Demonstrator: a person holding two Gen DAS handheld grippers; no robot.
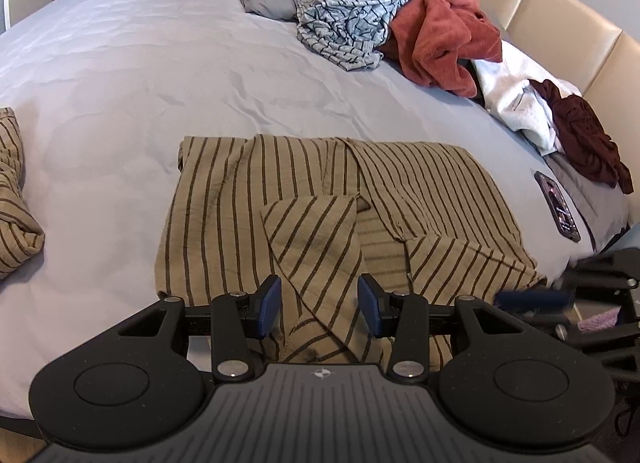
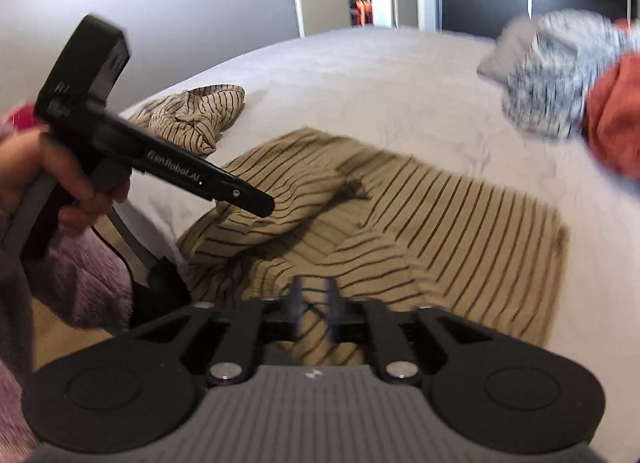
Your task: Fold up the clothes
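Left gripper (image 1: 319,305): jaws standing apart, hovering over the near hem of the striped shirt (image 1: 320,215); blue pads (image 1: 269,305) not pressing on the cloth.
Right gripper (image 2: 315,297): blurred; jaws parted a little, nothing pinched between them, striped cloth lying just under the tips.
Striped shirt: lying partly folded on the grey bed (image 1: 160,75), sleeves turned inward.
Second striped garment (image 2: 196,119): sitting crumpled, off to the left.
Laundry pile (image 1: 400,23): resting far side, by the headboard.
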